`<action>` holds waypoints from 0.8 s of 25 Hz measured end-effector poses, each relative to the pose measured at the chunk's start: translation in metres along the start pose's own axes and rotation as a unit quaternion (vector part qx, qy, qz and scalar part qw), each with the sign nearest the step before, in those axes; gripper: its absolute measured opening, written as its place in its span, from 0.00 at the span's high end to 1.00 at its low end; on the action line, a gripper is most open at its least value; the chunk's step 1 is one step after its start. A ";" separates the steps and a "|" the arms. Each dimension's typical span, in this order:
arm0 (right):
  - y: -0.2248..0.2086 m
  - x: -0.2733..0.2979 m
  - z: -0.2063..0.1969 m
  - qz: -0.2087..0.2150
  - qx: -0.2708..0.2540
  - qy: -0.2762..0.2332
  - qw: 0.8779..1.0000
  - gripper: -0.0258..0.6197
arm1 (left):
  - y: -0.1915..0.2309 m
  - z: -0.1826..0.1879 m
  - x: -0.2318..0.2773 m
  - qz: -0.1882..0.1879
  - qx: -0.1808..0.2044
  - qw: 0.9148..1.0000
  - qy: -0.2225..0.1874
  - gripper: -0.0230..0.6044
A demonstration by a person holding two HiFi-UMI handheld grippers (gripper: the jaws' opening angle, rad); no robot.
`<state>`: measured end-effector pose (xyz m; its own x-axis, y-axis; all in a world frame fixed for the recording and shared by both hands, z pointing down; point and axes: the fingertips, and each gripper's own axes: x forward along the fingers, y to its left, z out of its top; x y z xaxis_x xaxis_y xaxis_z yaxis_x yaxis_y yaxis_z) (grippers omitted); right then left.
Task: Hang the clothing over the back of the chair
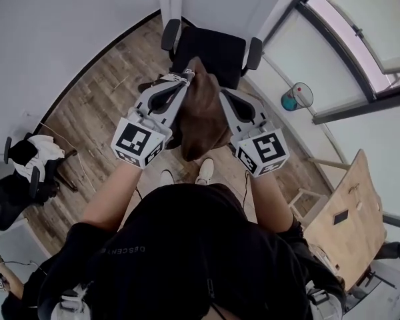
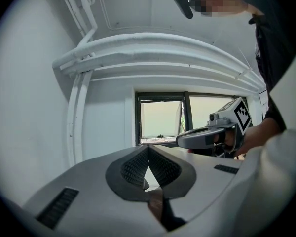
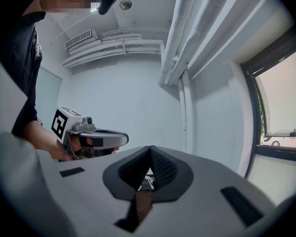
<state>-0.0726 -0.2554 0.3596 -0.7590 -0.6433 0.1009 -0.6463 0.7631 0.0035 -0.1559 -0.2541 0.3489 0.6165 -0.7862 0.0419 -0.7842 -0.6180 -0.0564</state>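
Note:
A brown garment [image 1: 201,119] hangs in the air between my two grippers, above the wooden floor. Just beyond it stands a black office chair [image 1: 212,51], its seat facing me. My left gripper [image 1: 185,77] is shut on the garment's left edge, and my right gripper [image 1: 224,95] is shut on its right edge. In the left gripper view the jaws [image 2: 149,148] meet at the tips, with a strip of brown cloth [image 2: 158,207] pinched behind them. The right gripper view shows the same: closed jaws [image 3: 150,150] and brown cloth [image 3: 142,205] in the slot.
A second black chair [image 1: 13,189] with a white cloth [image 1: 41,153] on it stands at the left. A teal round object [image 1: 294,99] sits by the window ledge. A wooden board [image 1: 350,212] leans at the right. My white shoes [image 1: 204,171] are below the garment.

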 end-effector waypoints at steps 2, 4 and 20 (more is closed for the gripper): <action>0.013 0.002 0.000 -0.011 0.000 -0.002 1.000 0.95 | 0.001 -0.001 -0.009 -0.015 -0.002 1.000 -0.003 0.93; 0.024 0.002 -0.001 -0.027 0.000 -0.003 1.000 0.95 | 0.002 -0.003 -0.018 -0.029 -0.003 1.000 -0.005 0.93; 0.097 -0.045 -0.018 -0.129 0.018 0.003 0.992 0.95 | -0.045 -0.012 -0.077 -0.138 -0.007 0.990 -0.019 0.93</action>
<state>-0.0996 -0.1508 0.3733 -0.5684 -0.8157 0.1073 -0.8208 0.5712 -0.0054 -0.1686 -0.1660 0.3598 0.8099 -0.5863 0.0152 -0.5856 -0.8099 -0.0339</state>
